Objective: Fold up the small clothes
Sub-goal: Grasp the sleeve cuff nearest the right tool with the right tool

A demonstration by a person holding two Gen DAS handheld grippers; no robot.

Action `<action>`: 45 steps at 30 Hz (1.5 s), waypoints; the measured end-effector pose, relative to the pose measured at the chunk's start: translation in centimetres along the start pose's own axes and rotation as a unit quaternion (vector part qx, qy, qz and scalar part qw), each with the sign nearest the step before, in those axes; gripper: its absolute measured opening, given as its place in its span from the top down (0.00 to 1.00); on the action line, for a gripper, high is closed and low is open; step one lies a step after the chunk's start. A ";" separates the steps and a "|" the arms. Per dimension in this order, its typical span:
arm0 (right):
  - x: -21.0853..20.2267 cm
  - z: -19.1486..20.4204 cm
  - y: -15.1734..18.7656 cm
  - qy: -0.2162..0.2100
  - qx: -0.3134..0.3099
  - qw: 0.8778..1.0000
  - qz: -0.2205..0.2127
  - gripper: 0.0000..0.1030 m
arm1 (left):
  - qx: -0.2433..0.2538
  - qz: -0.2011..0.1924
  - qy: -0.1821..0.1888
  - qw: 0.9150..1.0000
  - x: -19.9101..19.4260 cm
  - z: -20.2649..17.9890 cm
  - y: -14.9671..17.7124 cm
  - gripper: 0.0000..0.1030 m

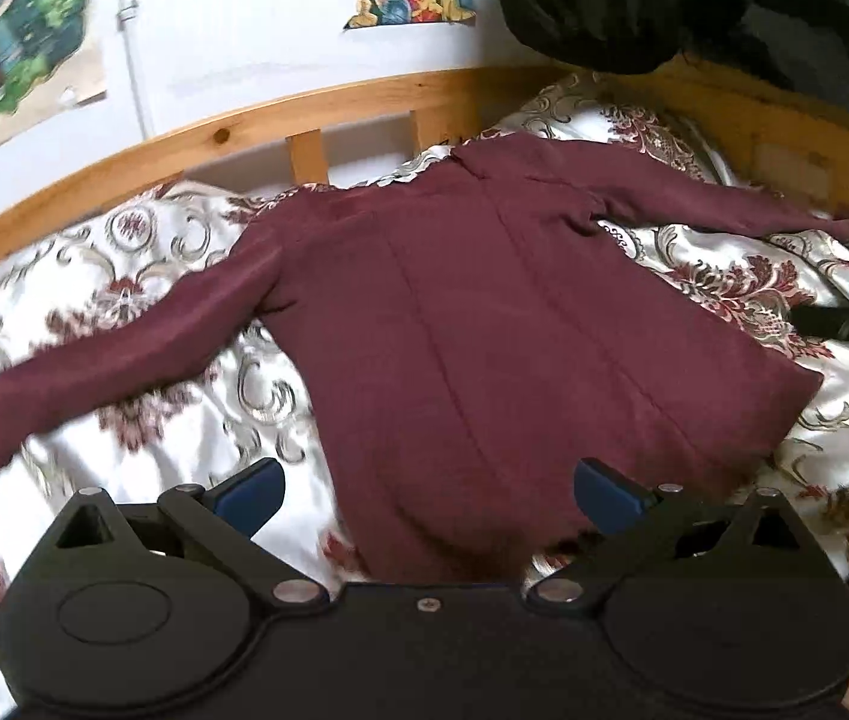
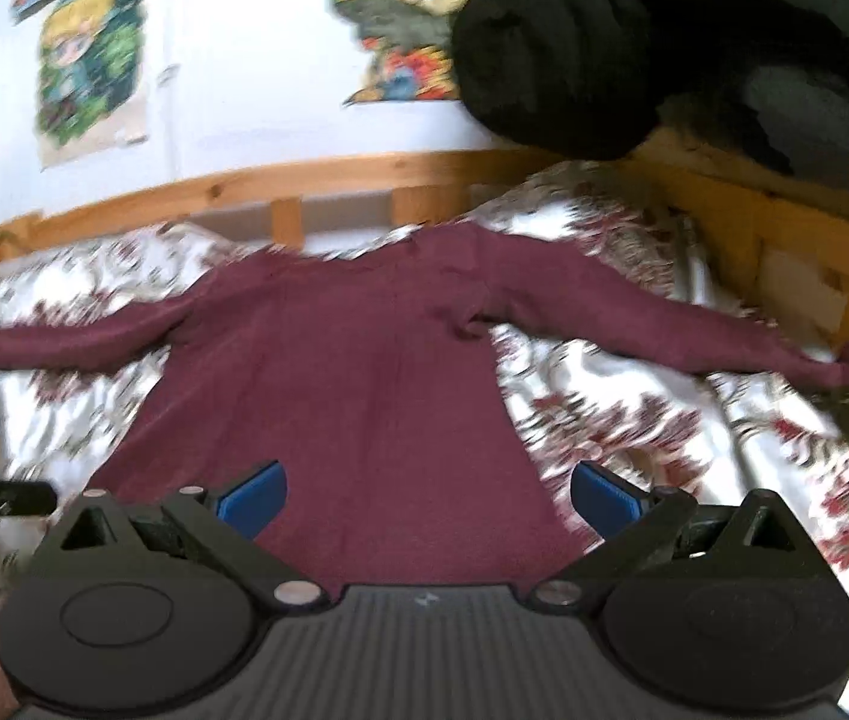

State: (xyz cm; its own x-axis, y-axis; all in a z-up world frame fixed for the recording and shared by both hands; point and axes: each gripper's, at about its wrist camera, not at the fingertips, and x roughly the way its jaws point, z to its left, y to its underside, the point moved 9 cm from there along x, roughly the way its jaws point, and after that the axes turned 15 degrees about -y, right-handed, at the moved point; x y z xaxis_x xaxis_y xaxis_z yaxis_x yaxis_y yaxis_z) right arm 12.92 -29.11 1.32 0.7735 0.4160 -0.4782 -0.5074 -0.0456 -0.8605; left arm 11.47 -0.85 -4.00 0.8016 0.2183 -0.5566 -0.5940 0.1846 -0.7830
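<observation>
Your left gripper [image 1: 429, 495] and right gripper [image 2: 429, 498] both stand with jaws apart, gripping nothing, over the hem at 6 o'clock. The maroon sweater [image 1: 484, 312] lies flat on the patterned bedspread [image 1: 124, 252], collar toward 12 o'clock, its 2 sleeves spread to 9 and 3 o'clock.

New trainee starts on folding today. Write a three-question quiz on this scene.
1. True or false: the maroon long-sleeved knit top lies spread flat, both sleeves out.
2. The top rests on: A) a bare wooden floor B) a floral satin bedspread C) a folding chair.
3. Fill in: the left tongs and right tongs are both ____, holding nothing.

Key: 1 true; 2 B; 3 open.
</observation>
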 end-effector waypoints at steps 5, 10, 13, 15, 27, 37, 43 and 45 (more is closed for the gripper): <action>0.2 -6.0 -1.2 0.049 0.036 0.998 0.004 0.00 | 0.023 0.032 -0.013 0.999 1.7 0.4 -3.3 0.01; 0.7 -13.6 -3.1 0.090 0.117 0.989 -0.021 0.00 | 0.067 0.031 -0.024 0.997 2.1 -0.3 -6.3 0.01; 1.7 -18.2 -3.5 0.125 0.160 0.979 -0.027 0.00 | 0.055 0.038 -0.021 0.998 2.7 -1.3 -7.0 0.01; 2.4 -20.6 -3.7 0.161 0.174 0.971 -0.022 0.00 | 0.029 0.060 -0.005 0.998 3.2 -2.1 -6.5 0.01; 5.1 -30.1 -1.2 0.236 0.291 0.927 -0.031 0.00 | -0.038 0.119 0.057 0.990 3.9 -4.1 -3.4 0.01; 4.2 -33.5 -1.2 0.191 0.377 0.889 -0.179 0.00 | -0.029 0.136 0.082 0.987 5.4 -5.3 -3.1 0.01; 3.9 -35.3 -0.9 0.230 0.408 0.856 -0.221 0.17 | -0.025 0.144 0.081 0.986 5.4 -5.5 -2.5 0.01; 3.7 -35.5 -0.7 0.245 0.412 0.847 -0.230 0.30 | -0.026 0.146 0.080 0.986 5.4 -5.5 -2.5 0.01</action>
State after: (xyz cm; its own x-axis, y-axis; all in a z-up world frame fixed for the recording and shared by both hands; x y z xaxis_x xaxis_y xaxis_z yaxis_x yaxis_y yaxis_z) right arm 29.60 -59.80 -6.09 0.9233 -0.2184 -0.3158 -0.0469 0.7522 -0.6572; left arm 17.62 -5.37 -6.57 0.5999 0.1002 -0.7937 -0.8000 0.0856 -0.5939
